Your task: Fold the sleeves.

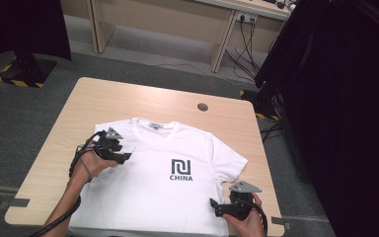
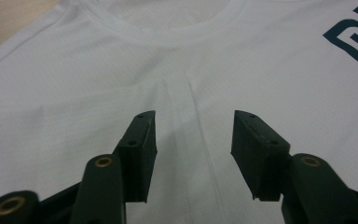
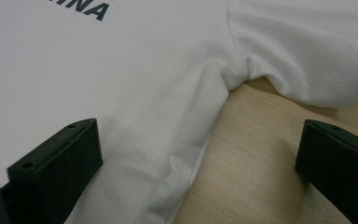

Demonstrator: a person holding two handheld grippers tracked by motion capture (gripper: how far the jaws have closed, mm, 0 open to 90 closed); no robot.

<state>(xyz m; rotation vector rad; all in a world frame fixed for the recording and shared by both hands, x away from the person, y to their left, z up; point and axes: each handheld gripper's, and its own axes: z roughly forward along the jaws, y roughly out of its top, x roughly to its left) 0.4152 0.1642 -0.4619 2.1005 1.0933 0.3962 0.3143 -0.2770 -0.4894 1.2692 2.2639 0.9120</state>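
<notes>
Lying face up on the wooden table (image 1: 54, 143), the white T-shirt (image 1: 177, 197) has its hem at the near edge by the person and its collar (image 1: 154, 126) toward the far side, the dark printed logo (image 1: 181, 169) on the chest between.

Nearest, the right gripper (image 1: 212, 205) sits low beside the shirt's side seam, below the sleeve (image 1: 229, 158). In the right gripper view its jaws stand wide apart, one over the cloth and one over bare wood, with the seam edge (image 3: 191, 154) running between them and nothing pinched. A little farther on, the left gripper (image 1: 128, 154) hovers over the shoulder on the other side. Its jaws are partly open and empty, straddling a raised crease (image 2: 186, 121) that leads up to the collar (image 2: 168, 35).

The shirt looks light, thin and limp, so it will likely sag and fold wherever it is not supported, and a single layer may slip or bunch under the pads. The doubled parts seem the best places to grip: the side seam already between the right jaws, and the shoulder crease or collar band for the left. A pinch on the flat chest cloth would probably only pull up a peak.
</notes>
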